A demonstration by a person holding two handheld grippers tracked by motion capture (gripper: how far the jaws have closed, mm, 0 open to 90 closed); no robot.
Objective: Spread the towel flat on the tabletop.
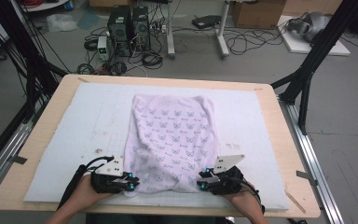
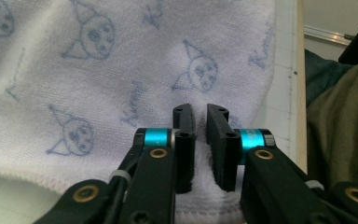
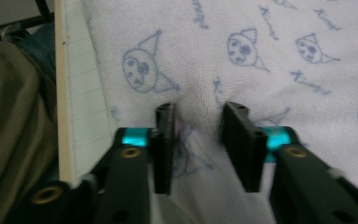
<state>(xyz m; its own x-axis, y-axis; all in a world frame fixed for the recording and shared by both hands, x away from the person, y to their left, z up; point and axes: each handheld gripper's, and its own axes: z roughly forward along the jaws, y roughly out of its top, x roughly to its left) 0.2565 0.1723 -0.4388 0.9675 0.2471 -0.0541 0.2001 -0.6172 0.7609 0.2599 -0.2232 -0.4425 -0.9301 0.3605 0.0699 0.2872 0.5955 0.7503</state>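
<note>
One towel, two grippers, one padded table

One printed towel (image 1: 172,142) on one white mat (image 1: 74,135) and wooden table (image 1: 279,140); left gripper (image 1: 131,182), right gripper (image 1: 201,179); two computer towers (image 1: 129,28) at upper frame.

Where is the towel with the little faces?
In the high view the towel lies in the middle of the white mat, its near edge between the left claw and the right claw.

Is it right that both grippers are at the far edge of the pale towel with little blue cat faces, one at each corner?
Not quite. The left gripper and right gripper are at the near edge of the towel, by the person's hands, as the high view shows. The rest holds: the towel is pale with blue cat faces, and one gripper sits at each corner.
</note>
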